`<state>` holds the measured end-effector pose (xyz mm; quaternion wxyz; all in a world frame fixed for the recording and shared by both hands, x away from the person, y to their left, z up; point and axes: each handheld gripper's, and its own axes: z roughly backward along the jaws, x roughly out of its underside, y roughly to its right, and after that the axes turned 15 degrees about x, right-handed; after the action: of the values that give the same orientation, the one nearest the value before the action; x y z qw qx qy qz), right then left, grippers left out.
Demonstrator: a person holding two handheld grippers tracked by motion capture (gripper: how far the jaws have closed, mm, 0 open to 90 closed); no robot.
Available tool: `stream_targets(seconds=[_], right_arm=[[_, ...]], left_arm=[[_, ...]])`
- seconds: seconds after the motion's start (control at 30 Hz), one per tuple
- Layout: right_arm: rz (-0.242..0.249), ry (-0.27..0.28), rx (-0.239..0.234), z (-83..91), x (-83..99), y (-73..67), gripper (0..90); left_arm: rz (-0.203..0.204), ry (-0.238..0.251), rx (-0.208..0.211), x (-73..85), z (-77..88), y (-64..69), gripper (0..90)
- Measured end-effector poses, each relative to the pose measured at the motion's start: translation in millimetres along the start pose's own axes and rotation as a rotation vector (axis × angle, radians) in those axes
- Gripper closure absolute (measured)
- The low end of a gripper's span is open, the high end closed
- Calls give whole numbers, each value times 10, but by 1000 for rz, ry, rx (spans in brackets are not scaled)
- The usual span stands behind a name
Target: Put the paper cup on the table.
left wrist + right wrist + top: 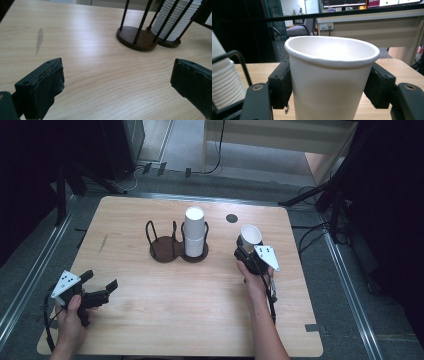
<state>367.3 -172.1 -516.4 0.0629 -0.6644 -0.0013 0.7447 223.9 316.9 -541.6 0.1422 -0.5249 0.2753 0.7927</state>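
A white paper cup (250, 236) stands upright between the jaws of my right gripper (246, 249) at the table's right side, its mouth facing up. In the right gripper view the cup (329, 82) has both pads (280, 87) pressed against its sides. A dark two-ring cup holder (165, 250) sits mid-table; its left ring is empty, and its right ring holds a stack of white cups (194, 232). My left gripper (101, 280) hovers open near the front left corner with nothing between its jaws (117, 80), facing the holder (135, 37) and the stack (175, 20).
The wooden table (175, 320) has a dark round hole (231, 218) near its back edge and a grey smudge (39, 40) at the left. Dark stands and cables lie on the floor beyond the table. A desk and chair show far behind.
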Motion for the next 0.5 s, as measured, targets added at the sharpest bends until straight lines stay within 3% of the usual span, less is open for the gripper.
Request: stream_targets(seconds=[0.1, 0.27, 0.4, 0.5], right_arm=[[-4, -12, 5, -47, 29, 35, 322], [14, -40, 28, -166, 120, 128, 323], [21, -58, 44, -209, 162, 163, 323], [54, -69, 61, -241, 197, 186, 320]], left_arm=[[4, 1, -19, 46, 55, -34, 0], [45, 40, -4, 58, 100, -95, 0], [41, 35, 1, 62, 92, -98, 0], [39, 35, 1, 65, 80, -93, 0]])
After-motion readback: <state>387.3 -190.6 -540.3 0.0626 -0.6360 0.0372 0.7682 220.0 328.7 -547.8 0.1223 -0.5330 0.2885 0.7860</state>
